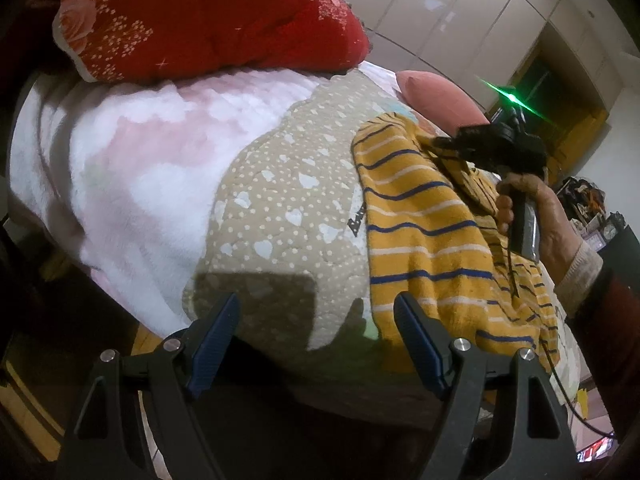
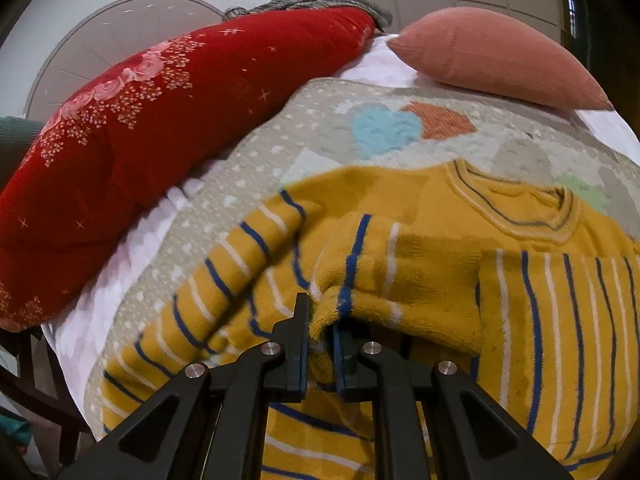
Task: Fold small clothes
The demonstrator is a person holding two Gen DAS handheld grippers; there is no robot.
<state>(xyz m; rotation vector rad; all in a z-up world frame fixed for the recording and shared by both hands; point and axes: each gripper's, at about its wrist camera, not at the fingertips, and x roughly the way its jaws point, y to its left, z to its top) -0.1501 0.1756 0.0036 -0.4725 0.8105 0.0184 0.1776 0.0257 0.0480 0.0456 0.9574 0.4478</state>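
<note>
a yellow striped sweater [image 2: 440,264] is laid out on a beige quilt [image 1: 280,208] on the bed, its sleeve folded across the chest.

the sleeve's cuff is gripped between the nearly closed jaws of the right tool [image 2: 320,332]. the left tool [image 1: 316,340] is held wide open and empty above the quilt's near edge, beside the sweater's hem.

Knitted sweater [image 2: 440,280] on fleecy blanket [image 1: 132,176]

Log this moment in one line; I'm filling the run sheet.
right gripper: pinching yellow striped knit sweater sleeve | left gripper: open, empty | fold: unfinished
</note>
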